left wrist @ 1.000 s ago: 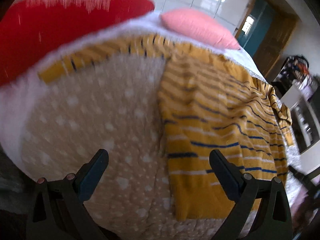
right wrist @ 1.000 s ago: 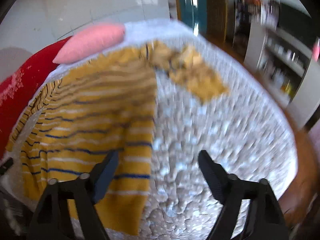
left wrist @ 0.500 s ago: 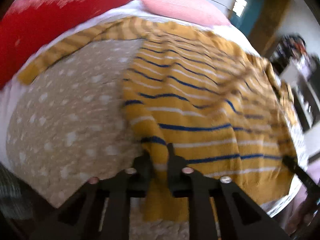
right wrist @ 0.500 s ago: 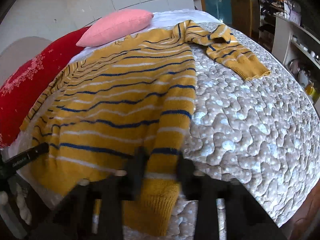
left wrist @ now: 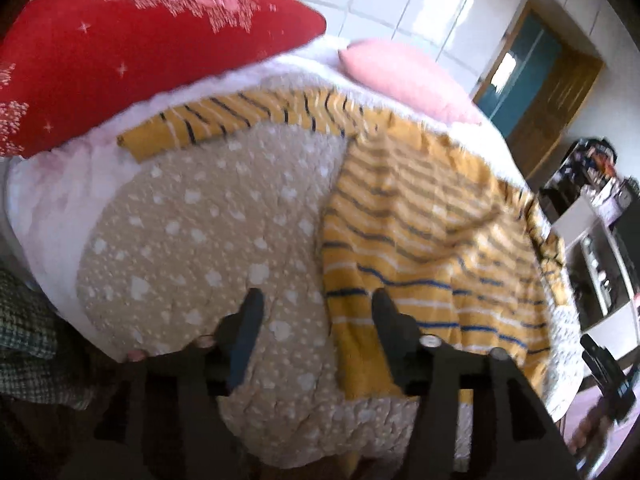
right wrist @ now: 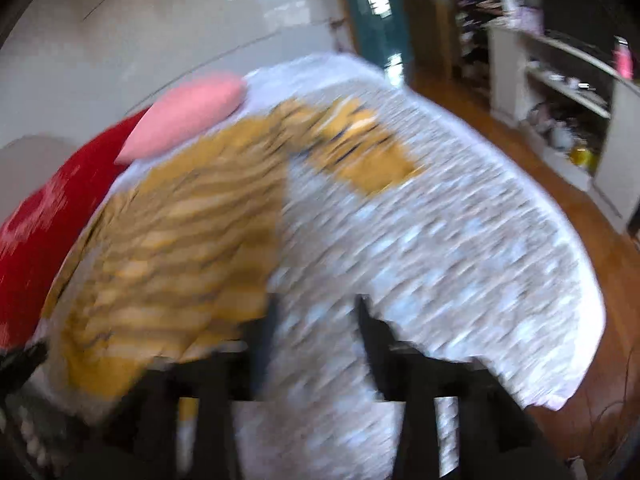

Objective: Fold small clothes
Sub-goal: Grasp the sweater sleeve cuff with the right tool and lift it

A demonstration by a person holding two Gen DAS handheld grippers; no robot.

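A yellow sweater [left wrist: 420,256] with blue and white stripes lies flat on the spotted beige quilt [left wrist: 192,232]. One sleeve [left wrist: 224,120] stretches left under the pillows. My left gripper [left wrist: 316,314] hovers over the sweater's left bottom edge with its jaws opening. The cloth lies below them, not pinched. The right wrist view is blurred. There the sweater [right wrist: 180,240] fills the left and its other sleeve [right wrist: 360,152] lies bunched at the back. My right gripper [right wrist: 318,314] is over the quilt [right wrist: 440,260] just right of the sweater's edge, its jaws opening with nothing between them.
A red pillow [left wrist: 140,52] and a pink pillow [left wrist: 404,80] lie along the bed's far side. White shelves [right wrist: 560,92] full of items stand to the right across a wooden floor [right wrist: 600,280]. A checked cloth [left wrist: 24,340] shows at the near left.
Half a second ago both grippers were shut on the sweater's bottom hem. Now both have let go, opened partway and drawn back up from the cloth.
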